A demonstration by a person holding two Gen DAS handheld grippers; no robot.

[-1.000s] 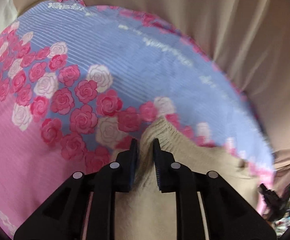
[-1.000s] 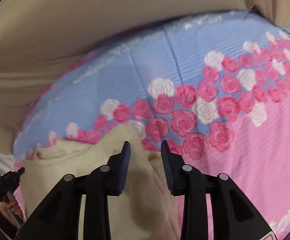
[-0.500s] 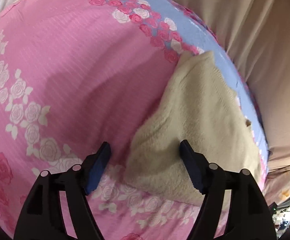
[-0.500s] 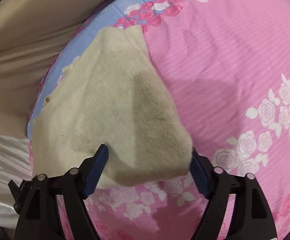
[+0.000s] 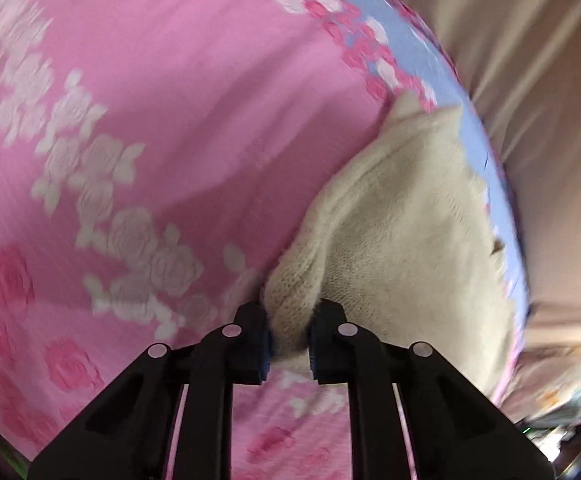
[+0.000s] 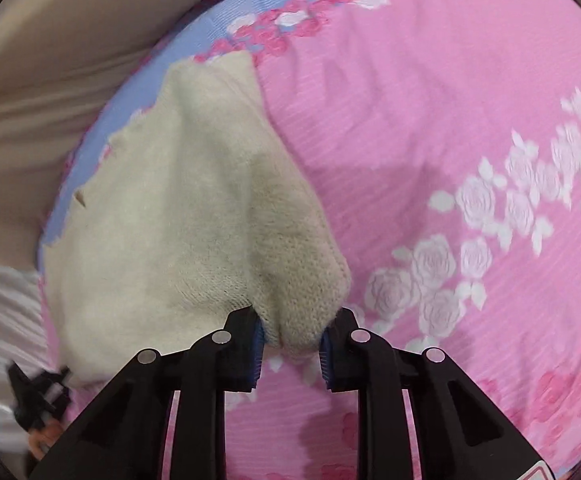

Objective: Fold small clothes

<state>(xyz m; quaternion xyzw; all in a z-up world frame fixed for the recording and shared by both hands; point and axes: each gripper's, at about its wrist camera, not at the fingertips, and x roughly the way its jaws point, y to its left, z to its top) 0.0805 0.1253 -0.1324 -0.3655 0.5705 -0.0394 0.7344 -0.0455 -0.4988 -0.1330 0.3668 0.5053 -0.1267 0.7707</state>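
Corners of the cream knit top (image 6: 178, 216) sit pinched in my left gripper (image 5: 288, 334) and right gripper (image 6: 292, 338), so I should lift both evenly off the pink bedspread (image 6: 430, 120).

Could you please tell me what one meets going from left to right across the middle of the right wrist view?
Beige curtain → blue border of the bedspread → cream knitted garment → pink rose-patterned bedspread.

Left tool (image 5: 288, 336) has its fingers pinched onto a bunched-up corner of the cream knit garment (image 5: 402, 232), which spreads off to the right. It's all lying on a pink bedspread (image 5: 170, 100) with white and pink roses and a blue band along the far edge, beige fabric (image 5: 538, 80) past that.
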